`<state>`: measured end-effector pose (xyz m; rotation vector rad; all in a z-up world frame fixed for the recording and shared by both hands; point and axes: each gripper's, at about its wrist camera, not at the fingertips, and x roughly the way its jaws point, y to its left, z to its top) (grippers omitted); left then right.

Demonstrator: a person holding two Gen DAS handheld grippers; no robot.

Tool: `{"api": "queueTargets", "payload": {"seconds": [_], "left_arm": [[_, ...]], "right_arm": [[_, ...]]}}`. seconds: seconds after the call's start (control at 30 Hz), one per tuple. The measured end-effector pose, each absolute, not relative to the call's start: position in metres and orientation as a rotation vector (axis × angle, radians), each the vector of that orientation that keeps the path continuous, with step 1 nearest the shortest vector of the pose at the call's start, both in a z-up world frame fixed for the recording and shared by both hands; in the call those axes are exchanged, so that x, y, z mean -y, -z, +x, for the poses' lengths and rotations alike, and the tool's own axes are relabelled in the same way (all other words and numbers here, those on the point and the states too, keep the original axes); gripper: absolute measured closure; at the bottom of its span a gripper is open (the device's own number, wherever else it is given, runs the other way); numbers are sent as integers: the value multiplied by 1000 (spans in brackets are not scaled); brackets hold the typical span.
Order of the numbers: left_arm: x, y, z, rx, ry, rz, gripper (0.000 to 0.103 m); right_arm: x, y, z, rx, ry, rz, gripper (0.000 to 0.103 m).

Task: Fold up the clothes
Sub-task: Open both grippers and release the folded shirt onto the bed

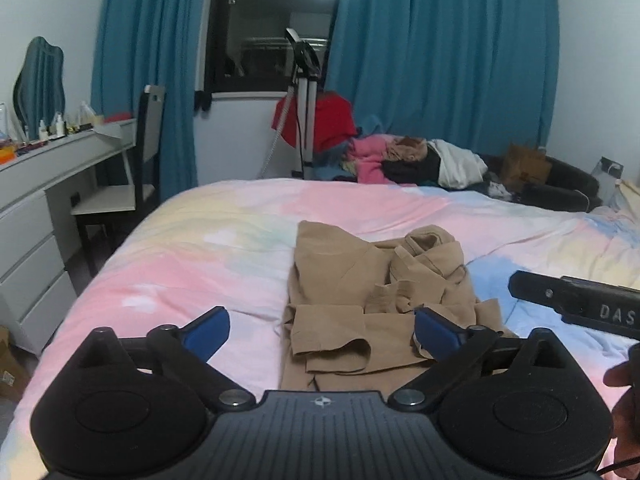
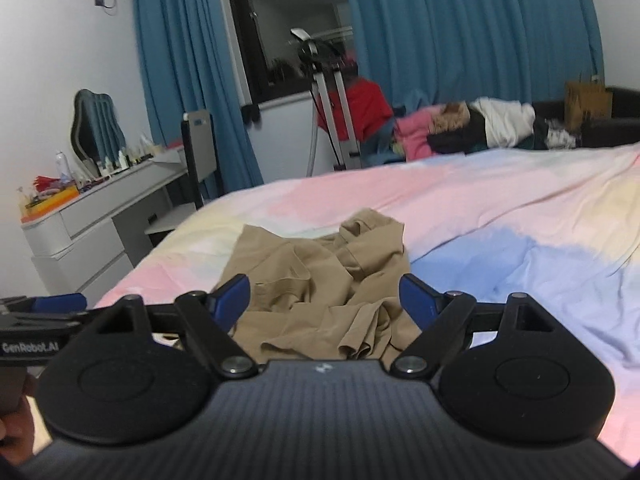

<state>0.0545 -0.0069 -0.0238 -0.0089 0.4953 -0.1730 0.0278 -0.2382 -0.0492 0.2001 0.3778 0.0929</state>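
A tan garment [image 1: 360,300] lies crumpled and partly folded on the pastel bedspread [image 1: 200,248]; it also shows in the right wrist view [image 2: 320,280]. My left gripper [image 1: 322,330] is open and empty, just above the garment's near edge, its right pad [image 1: 434,334] over the cloth. My right gripper [image 2: 324,298] is open and empty, held over the garment's near part. The right gripper's body shows at the right edge of the left wrist view [image 1: 576,304]. The left gripper's blue finger shows at the left edge of the right wrist view [image 2: 60,303].
A pile of mixed clothes [image 1: 404,158] lies beyond the bed's far side. A tripod [image 1: 304,120] with red cloth stands by the window. A white dresser [image 1: 36,208] and a chair [image 1: 124,184] stand left of the bed. Blue curtains [image 1: 440,60] hang behind.
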Motion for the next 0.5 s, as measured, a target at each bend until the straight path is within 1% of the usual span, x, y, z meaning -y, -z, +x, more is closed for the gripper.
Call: {"api": "queueTargets", "payload": {"seconds": [0.1,0.23,0.4,0.5], "left_arm": [[2,19,47,-547,208,-80,1],[-6,27,45,-712,279,-242,2],[-9,62,43,-922,290,-405,4],[-16,84,47,-1015,288,-515,7]], "right_arm": [[236,47,16,-366,-82,174,20],[235,46,10,-351,-65,149,20],[233,46,9,-342,-47,130,20],[235,47,10,-344,-41,137,20]]}}
